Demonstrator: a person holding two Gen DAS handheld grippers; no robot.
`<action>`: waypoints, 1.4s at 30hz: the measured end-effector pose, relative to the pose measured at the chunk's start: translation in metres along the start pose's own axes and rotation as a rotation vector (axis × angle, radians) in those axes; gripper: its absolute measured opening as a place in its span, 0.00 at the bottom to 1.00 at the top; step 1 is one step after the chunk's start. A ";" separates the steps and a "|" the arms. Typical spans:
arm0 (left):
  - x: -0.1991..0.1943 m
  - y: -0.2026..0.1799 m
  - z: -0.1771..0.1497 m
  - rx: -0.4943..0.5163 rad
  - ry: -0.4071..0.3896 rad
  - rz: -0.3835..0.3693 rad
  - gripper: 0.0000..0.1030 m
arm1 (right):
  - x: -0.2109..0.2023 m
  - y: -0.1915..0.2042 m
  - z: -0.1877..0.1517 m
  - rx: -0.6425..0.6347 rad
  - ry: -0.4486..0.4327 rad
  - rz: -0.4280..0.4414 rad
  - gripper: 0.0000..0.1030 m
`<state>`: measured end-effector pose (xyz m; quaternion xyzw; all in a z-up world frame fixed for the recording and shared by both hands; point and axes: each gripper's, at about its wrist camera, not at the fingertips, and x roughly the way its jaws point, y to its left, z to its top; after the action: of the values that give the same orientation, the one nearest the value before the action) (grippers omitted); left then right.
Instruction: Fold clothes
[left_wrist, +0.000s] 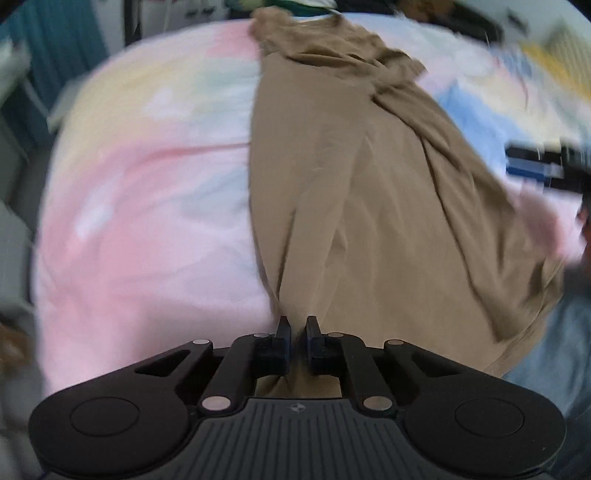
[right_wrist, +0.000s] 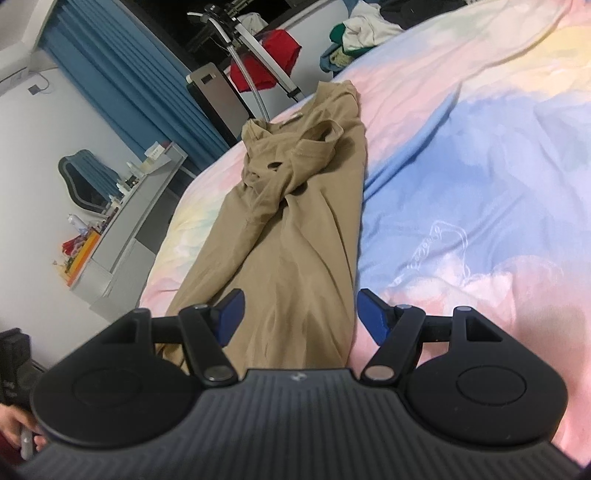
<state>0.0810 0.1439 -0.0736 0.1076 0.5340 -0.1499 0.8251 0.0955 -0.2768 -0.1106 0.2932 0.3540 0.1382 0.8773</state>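
A tan garment (left_wrist: 354, 192) lies lengthwise on a pastel bedspread (left_wrist: 147, 184), folded narrow, with bunched sleeves at its far end. My left gripper (left_wrist: 297, 328) is shut on the near hem of the garment and lifts it slightly. In the right wrist view the same garment (right_wrist: 295, 229) stretches away from me over the bedspread (right_wrist: 461, 184). My right gripper (right_wrist: 299, 314) is open, its blue pads (right_wrist: 232, 314) on either side of the garment's near end, without touching it.
A pile of other clothes (right_wrist: 354, 33) lies at the bed's far end. A grey dresser (right_wrist: 122, 229) with small items stands left of the bed by blue curtains (right_wrist: 122, 77). A garment steamer stand (right_wrist: 251, 44) is beyond the bed.
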 end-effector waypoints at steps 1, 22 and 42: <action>-0.005 -0.011 0.003 0.021 -0.004 0.021 0.07 | 0.001 -0.001 0.000 0.004 0.005 -0.001 0.68; 0.004 -0.128 0.014 0.083 0.060 -0.171 0.39 | 0.007 -0.010 0.000 0.064 0.078 0.037 0.68; 0.008 -0.005 -0.023 -0.437 -0.026 -0.394 0.59 | 0.025 0.007 -0.038 -0.004 0.410 0.061 0.58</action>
<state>0.0633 0.1460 -0.0907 -0.1804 0.5536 -0.1901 0.7904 0.0862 -0.2442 -0.1417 0.2676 0.5158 0.2223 0.7829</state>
